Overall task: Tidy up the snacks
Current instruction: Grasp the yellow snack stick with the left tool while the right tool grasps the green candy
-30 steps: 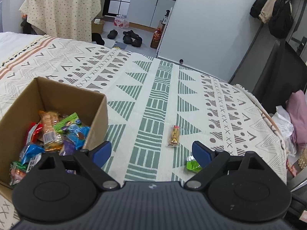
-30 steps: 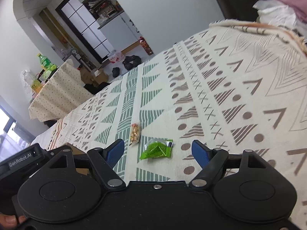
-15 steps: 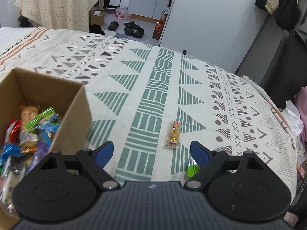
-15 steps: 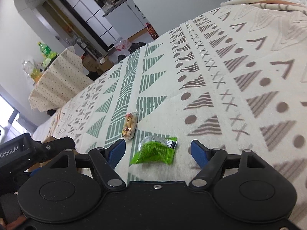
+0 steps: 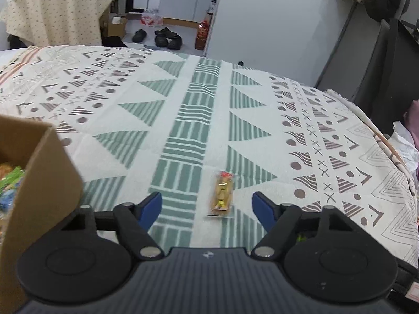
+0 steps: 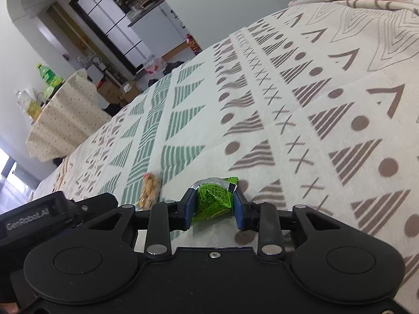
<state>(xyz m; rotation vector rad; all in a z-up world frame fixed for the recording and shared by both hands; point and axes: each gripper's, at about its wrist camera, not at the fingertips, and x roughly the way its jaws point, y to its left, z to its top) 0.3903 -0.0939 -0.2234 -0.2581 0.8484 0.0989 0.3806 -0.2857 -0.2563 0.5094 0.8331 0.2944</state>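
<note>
A small clear packet of yellow snacks (image 5: 222, 194) lies on the patterned bed cover, between the blue fingers of my left gripper (image 5: 207, 206). Its jaws are closing but stand apart from the packet on both sides. The same packet (image 6: 149, 189) shows at the left in the right wrist view. A crumpled green snack packet (image 6: 214, 199) is squeezed between the pads of my right gripper (image 6: 214, 204), whose jaws are closing tight on it, low over the cover. A cardboard box (image 5: 44, 183) holding several snacks stands at the left edge of the left wrist view.
The bed cover (image 5: 183, 120) stretches ahead, ending at a drop to the floor with shoes (image 5: 162, 36) and a bottle. A table with a dotted cloth (image 5: 57, 13) stands far left. Dark furniture and piled clothes flank the right side of the bed.
My right gripper dropped onto the green packet and shut on it. My left gripper moved right and down, bringing the yellow packet between its narrowing fingers; the box slid toward the left edge.
</note>
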